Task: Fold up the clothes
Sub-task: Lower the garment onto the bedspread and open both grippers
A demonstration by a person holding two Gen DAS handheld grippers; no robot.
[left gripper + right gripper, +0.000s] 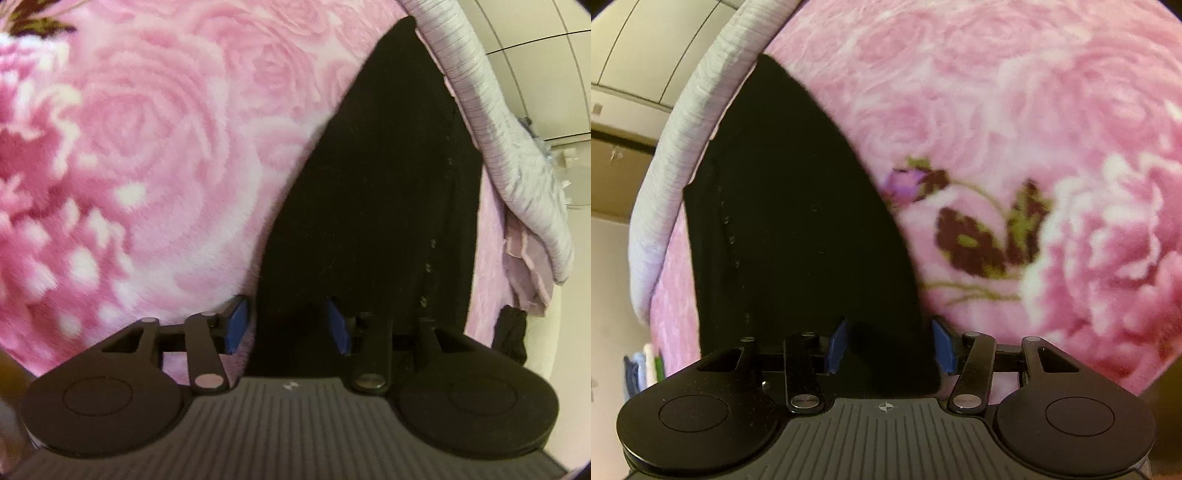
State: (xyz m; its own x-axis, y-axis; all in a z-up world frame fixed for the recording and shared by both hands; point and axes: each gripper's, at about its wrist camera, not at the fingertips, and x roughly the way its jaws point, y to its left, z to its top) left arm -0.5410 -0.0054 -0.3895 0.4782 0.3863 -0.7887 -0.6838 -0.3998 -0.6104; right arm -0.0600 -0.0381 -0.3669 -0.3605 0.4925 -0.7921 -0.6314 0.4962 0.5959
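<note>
A black cloth garment (pixel 373 206) lies flat on a fluffy pink blanket with a rose pattern (pixel 155 155), close to the blanket's edge where a grey ribbed fabric (pixel 491 122) lies along it. The left gripper (pixel 290 325) has its blue pads (pixel 236 321) spread, with the near end of the garment between them. The right gripper (pixel 892 345) is also spread, and the garment's near end (pixel 812 229) lies between its blue pads (pixel 836 347).
</note>
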